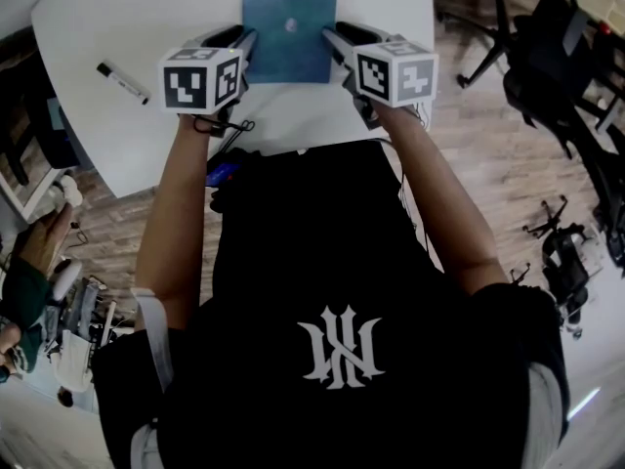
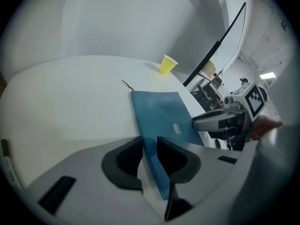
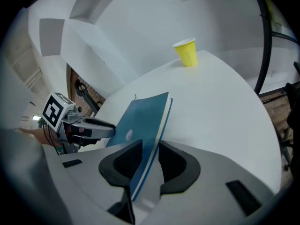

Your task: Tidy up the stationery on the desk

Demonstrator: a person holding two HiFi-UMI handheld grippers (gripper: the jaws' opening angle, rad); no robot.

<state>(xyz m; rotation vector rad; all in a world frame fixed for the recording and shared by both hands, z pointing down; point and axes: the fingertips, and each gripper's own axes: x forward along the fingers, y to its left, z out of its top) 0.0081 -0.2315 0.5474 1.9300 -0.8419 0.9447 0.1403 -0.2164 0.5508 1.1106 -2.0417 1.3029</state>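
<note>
At the middle of the desk [image 1: 146, 18], a blue notebook [image 1: 290, 22] lies with its long sides running from the near edge toward the far edge. The cover carries a small pale mark at its centre. Whether the near end of the notebook is raised off the desk cannot be determined.

Left gripper [image 1: 241, 43]: positioned at the left side of the notebook, close to its near-left corner. In the left gripper view, the left gripper [image 2: 149, 146] has the notebook [image 2: 161, 116] edge between its two dark pads, and both pads sit against the covers, pinching it.

Right gripper [image 1: 337, 39]: positioned at the right side of the notebook, close to its near-right corner. In the right gripper view, the right gripper [image 3: 149, 149] has the page edge of the notebook [image 3: 140, 118] between its pads, and the pads close on the covers in a pinch.

Each gripper view shows the opposite gripper across the notebook: the right gripper [image 2: 194, 122] in one, the left gripper [image 3: 112, 128] in the other.

Other items:
- A black-and-white marker [image 1: 122, 82] lies near the left edge of the desk, well apart from the notebook.
- A yellow paper cup [image 3: 186, 52] stands upright near the far edge of the desk, well apart from the notebook.
- Office chairs [image 1: 547, 37] stand on the wooden floor beyond the right edge of the desk.
</note>
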